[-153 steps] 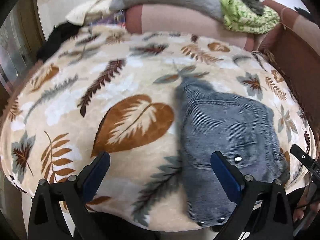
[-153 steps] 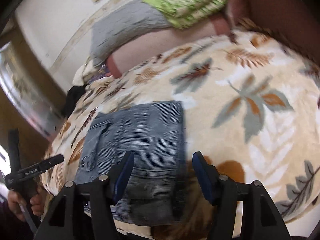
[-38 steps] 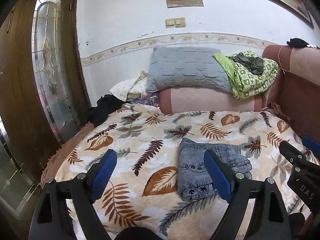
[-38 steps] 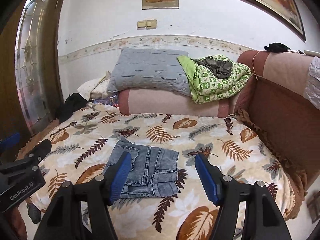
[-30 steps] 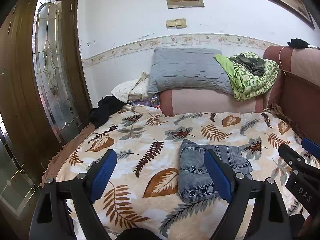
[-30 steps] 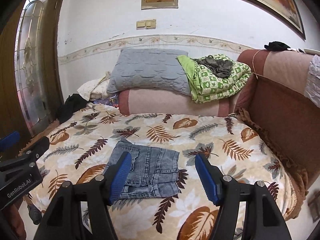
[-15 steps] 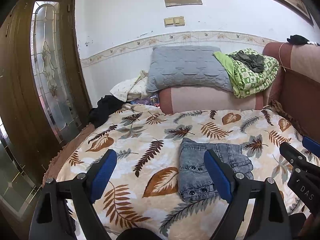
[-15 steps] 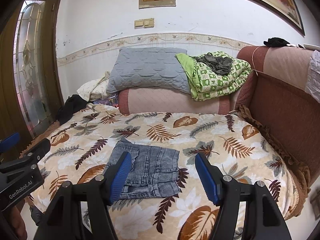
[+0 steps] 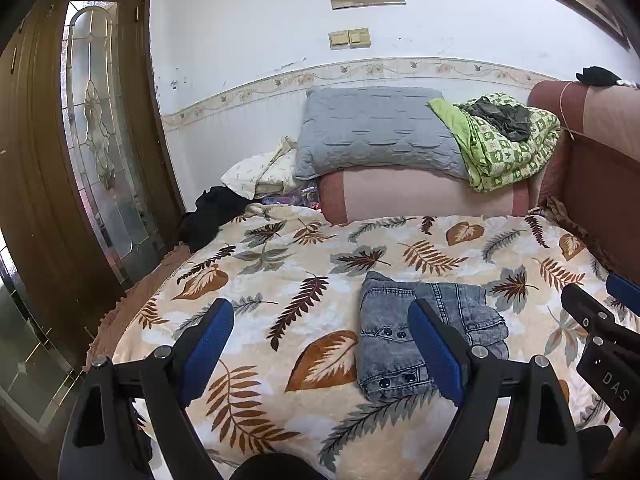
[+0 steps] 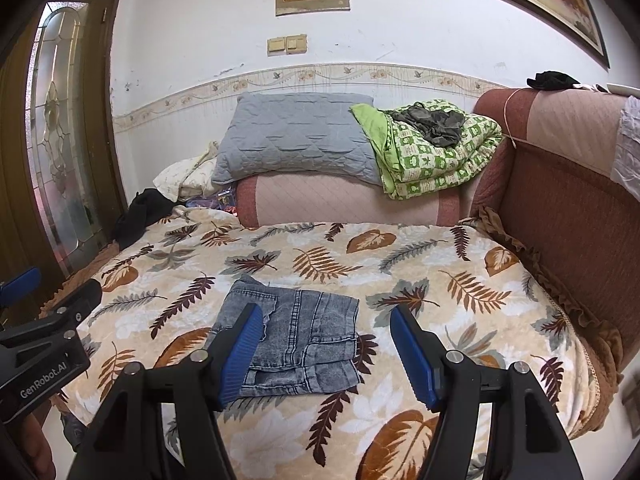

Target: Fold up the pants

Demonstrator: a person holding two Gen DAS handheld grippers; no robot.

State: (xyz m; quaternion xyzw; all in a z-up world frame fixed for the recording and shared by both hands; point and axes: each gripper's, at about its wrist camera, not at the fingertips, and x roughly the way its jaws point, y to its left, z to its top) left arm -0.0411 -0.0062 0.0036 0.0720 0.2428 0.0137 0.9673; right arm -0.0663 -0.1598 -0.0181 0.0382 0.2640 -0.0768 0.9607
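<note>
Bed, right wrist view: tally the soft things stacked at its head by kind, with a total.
Grey quilted pillow: 1
Green patterned blanket: 1
Pink bolster cushion: 1
Cream pillow: 1
Dark crumpled garment on the blanket: 1
Total: 5

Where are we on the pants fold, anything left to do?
Looks done: the grey denim pants lie folded into a compact stacked rectangle on the leaf-print blanket. In hand: nothing. The left gripper and right gripper both hang open above the bed, clear of the fabric. Left: probably nothing, except perhaps squaring the uneven layered edge nearest the cameras.
</note>
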